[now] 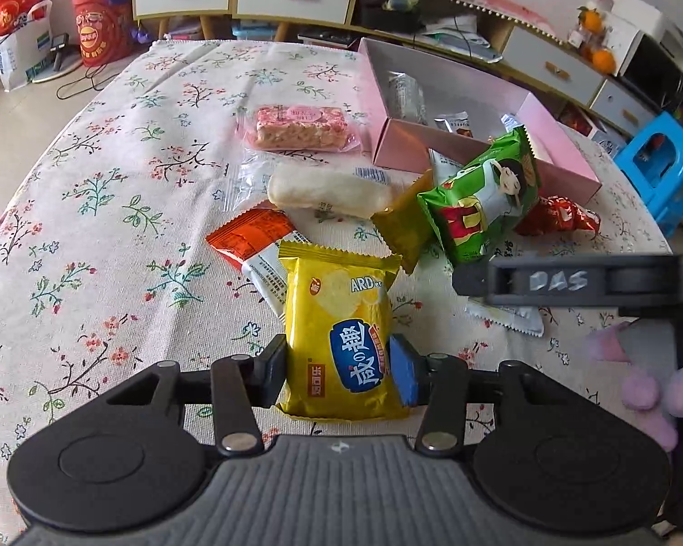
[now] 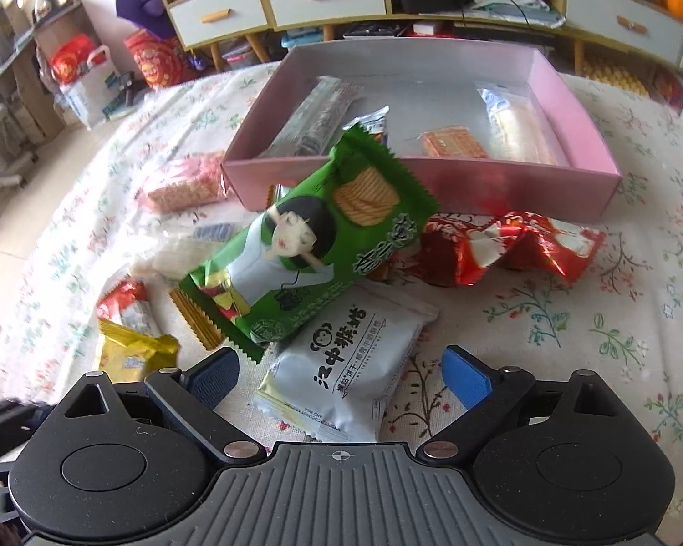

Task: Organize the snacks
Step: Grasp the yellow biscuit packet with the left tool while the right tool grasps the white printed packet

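My left gripper (image 1: 339, 373) is shut on a yellow snack pack (image 1: 337, 300), its pads pressing the pack's lower sides just above the floral tablecloth. My right gripper (image 2: 341, 377) stands open over a white biscuit pack (image 2: 341, 364), which lies between the blue pads without touching them. A green cracker pack (image 2: 305, 245) leans on the pile just beyond, also seen as the green cracker pack (image 1: 482, 200) in the left wrist view. The pink box (image 2: 432, 182) behind it holds several snacks. The right gripper's side (image 1: 569, 280) shows in the left wrist view.
On the cloth lie a pink nougat bar (image 1: 300, 127), a white rice cracker (image 1: 328, 189), an orange-red pack (image 1: 250, 236), a gold pack (image 1: 403, 227) and a crinkled red pack (image 2: 501, 245). The pink box (image 1: 478, 154) sits at the far right. Drawers and bags stand beyond the table.
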A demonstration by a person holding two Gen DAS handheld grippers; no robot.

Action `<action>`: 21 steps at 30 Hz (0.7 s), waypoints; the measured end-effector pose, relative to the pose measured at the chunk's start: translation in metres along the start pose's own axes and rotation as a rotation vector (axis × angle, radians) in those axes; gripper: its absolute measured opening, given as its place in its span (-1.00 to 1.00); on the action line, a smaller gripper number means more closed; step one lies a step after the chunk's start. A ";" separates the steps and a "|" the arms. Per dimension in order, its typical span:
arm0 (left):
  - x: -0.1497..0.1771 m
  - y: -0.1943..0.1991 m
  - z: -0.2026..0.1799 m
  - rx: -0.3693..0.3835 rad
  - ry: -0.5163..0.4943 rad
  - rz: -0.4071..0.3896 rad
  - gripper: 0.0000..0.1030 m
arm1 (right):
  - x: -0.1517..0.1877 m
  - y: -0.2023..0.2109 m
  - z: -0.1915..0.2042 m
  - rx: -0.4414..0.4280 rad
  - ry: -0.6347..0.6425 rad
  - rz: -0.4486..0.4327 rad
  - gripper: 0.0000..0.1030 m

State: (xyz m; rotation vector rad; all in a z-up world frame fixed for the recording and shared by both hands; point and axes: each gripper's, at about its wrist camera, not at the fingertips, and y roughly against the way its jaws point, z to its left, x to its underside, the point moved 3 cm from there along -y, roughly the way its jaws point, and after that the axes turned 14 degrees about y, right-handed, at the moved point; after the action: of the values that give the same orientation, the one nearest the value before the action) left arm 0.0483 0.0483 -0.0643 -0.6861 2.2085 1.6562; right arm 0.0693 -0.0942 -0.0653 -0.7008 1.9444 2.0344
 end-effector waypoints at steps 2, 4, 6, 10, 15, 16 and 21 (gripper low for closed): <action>-0.001 -0.002 -0.001 0.001 -0.006 0.000 -0.14 | 0.003 -0.002 0.004 0.042 0.040 0.003 0.71; -0.001 -0.002 -0.001 0.004 -0.007 0.002 -0.13 | 0.004 0.002 0.003 0.038 0.057 -0.007 0.54; -0.001 -0.002 0.001 0.011 -0.004 0.006 -0.10 | 0.008 0.007 0.000 0.024 0.063 -0.011 0.30; 0.002 -0.002 0.004 0.030 -0.012 -0.004 -0.08 | 0.019 0.015 -0.015 0.003 0.069 -0.021 0.15; 0.006 0.000 0.008 0.065 -0.035 -0.029 0.02 | 0.038 0.023 -0.033 0.006 0.120 -0.075 0.15; 0.007 0.000 0.008 0.077 -0.043 -0.037 0.06 | 0.042 0.025 -0.036 -0.007 0.124 -0.094 0.15; 0.018 -0.001 0.005 0.116 -0.115 -0.095 0.40 | 0.054 0.027 -0.038 -0.031 0.203 -0.176 0.19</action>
State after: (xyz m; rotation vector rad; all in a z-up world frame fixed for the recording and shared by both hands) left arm 0.0334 0.0496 -0.0758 -0.6390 2.1373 1.4716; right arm 0.0169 -0.1424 -0.0685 -1.0831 1.8806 1.9568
